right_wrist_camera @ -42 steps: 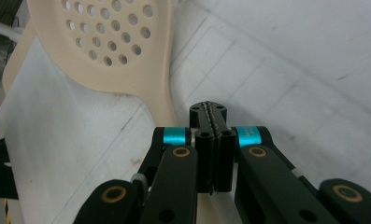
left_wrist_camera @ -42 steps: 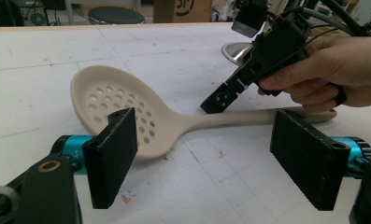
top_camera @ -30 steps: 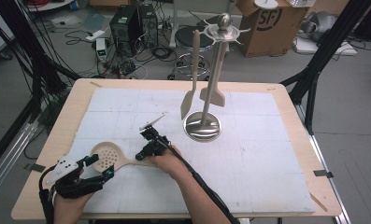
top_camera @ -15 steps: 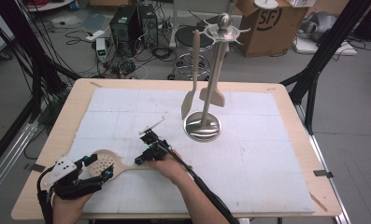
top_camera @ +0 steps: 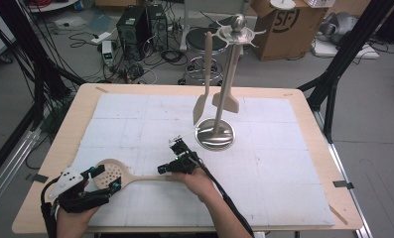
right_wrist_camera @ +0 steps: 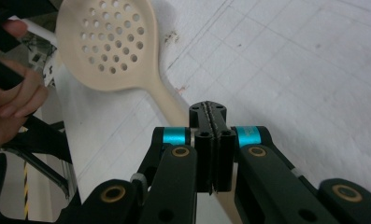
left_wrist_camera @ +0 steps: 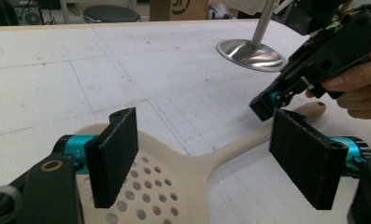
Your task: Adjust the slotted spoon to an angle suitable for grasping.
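Progress looks early: the slotted spoon (top_camera: 116, 173) lies flat on the white mat (top_camera: 284, 163), its perforated bowl near the table's front left corner and its handle running toward the right gripper (top_camera: 161, 169). That gripper's jaws are pressed together on the handle's end — or so it seems, since the right gripper view has the handle passing under the closed pads. The left gripper (left_wrist_camera: 211, 158) hovers over the bowl with its jaws wide, touching nothing. Hanging is what appears to remain: the steel utensil stand (top_camera: 218, 94) already carries two pale spatulas (top_camera: 202, 94) — no cup or bin in view.
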`<state>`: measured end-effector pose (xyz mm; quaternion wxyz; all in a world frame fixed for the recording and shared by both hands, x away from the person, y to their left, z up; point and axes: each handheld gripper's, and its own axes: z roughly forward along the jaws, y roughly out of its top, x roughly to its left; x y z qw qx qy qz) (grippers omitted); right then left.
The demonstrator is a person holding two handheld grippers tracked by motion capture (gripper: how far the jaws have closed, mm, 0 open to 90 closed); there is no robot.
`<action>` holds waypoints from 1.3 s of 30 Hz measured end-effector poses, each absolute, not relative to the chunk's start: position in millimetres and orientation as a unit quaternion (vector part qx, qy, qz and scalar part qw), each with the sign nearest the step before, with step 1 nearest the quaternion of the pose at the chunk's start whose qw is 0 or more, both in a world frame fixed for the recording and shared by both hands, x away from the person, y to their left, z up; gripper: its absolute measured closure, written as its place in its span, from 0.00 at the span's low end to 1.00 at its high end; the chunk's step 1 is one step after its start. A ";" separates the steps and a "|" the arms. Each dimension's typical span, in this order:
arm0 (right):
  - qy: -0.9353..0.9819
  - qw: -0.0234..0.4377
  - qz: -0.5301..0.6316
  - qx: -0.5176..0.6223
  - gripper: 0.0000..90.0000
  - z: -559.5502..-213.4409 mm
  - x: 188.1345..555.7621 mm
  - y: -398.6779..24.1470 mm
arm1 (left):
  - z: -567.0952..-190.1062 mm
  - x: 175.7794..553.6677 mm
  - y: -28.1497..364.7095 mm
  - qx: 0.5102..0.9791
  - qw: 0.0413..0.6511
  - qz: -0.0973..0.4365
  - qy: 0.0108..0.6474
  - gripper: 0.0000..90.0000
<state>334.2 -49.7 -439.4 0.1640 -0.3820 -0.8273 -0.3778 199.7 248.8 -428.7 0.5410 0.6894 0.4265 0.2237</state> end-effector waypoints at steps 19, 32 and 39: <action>-0.811 0.166 -0.384 -0.410 1.00 -462.7 276.7 -124.6 | -428.8 199.6 248.1 0.691 0.541 0.220 0.426 0.28; -0.780 0.140 -0.404 -0.458 1.00 -465.9 285.7 -159.5 | -428.7 199.2 246.5 0.692 0.542 0.220 0.424 0.28; -0.766 0.113 -0.414 -0.478 1.00 -466.3 299.4 -158.0 | -429.1 199.8 244.4 0.694 0.541 0.219 0.422 0.28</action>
